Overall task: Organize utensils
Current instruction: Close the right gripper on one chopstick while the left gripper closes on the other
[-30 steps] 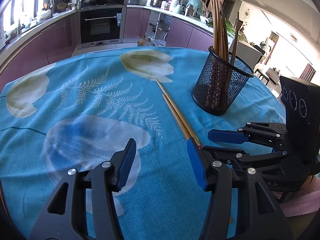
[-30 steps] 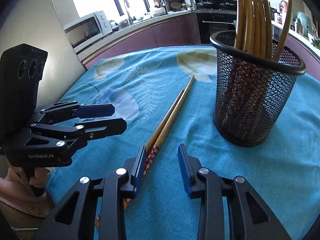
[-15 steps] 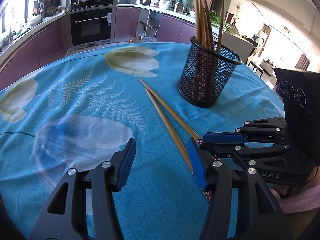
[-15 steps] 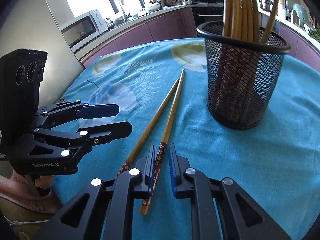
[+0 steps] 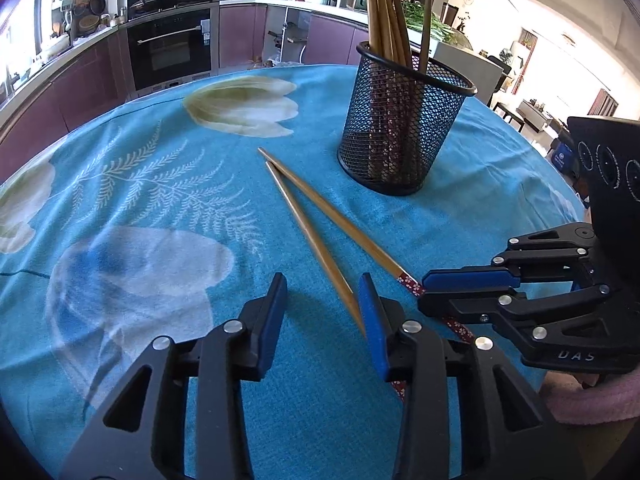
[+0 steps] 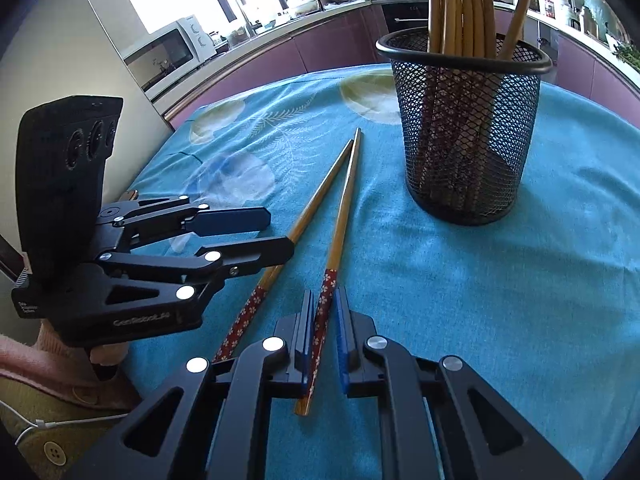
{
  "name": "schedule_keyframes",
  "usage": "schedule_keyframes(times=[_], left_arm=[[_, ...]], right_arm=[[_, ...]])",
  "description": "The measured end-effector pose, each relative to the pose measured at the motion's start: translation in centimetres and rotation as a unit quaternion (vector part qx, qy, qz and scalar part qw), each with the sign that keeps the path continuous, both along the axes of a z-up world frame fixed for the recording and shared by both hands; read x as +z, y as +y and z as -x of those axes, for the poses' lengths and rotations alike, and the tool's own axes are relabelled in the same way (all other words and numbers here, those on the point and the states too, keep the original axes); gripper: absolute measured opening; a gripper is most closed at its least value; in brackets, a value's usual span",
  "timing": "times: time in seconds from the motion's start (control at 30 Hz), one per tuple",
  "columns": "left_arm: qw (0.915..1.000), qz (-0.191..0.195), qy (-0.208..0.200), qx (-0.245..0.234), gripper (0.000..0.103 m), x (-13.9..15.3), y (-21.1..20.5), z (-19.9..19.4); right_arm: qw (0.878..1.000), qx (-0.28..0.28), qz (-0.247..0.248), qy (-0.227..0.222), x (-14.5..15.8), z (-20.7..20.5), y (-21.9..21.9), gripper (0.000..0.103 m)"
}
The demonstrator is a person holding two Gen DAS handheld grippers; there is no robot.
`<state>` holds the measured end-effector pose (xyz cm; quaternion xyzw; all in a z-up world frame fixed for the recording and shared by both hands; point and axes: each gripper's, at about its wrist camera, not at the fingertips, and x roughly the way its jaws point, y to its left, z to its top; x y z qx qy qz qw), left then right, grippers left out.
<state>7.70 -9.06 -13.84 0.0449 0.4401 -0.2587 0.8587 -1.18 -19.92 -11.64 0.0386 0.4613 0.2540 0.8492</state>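
right claw (image 6: 324,324) clamping one chopstick (image 6: 340,236), other chopstick (image 6: 308,216) beside closing left claw (image 5: 322,312)

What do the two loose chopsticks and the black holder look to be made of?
Loose chopsticks: probably bamboo or wood, smooth tan shafts with a slight sheen; the grip ends carry a red floral pattern, painted or wrapped, I cannot tell which. Holder: looks like black-coated metal mesh, see-through lattice under a solid rolled rim.

Two bamboo chopsticks (image 6: 338,216) lie beside mesh holder (image 6: 466,136).
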Motion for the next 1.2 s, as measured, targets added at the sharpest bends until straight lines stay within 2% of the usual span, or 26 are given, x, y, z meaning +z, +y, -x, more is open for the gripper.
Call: schedule_keyframes(times=[0.3,0.5,0.67,0.93,1.03,1.2], left_arm=[[1.0,-0.005,0.005,0.005,0.028,-0.1,-0.1,-1.0],[0.9999,0.001,0.013,0.01,0.028,0.0,0.2,-2.0],[0.9998,-0.004,0.014,0.012,0.027,0.0,0.0,-2.8],[0.9997,-0.01,0.015,0.014,0.016,0.0,-0.2,-4.0],[0.9997,-0.009,0.016,0.017,0.015,0.0,-0.2,-4.3],[0.9996,-0.008,0.015,0.023,0.014,-0.1,-0.1,-4.3]], right_arm=[[1.0,-0.012,0.001,-0.019,0.2,-1.5,0.1,0.013],[0.999,-0.015,0.009,-0.031,0.2,-3.3,0.8,0.018],[0.999,-0.012,0.02,-0.038,0.3,-4.4,1.6,0.018],[0.998,-0.012,0.034,-0.043,0.1,-5.0,2.0,0.017],[0.998,-0.012,0.035,-0.044,0.1,-5.1,2.1,0.017],[0.999,-0.02,0.028,-0.042,0.1,-5.1,1.7,0.011]])
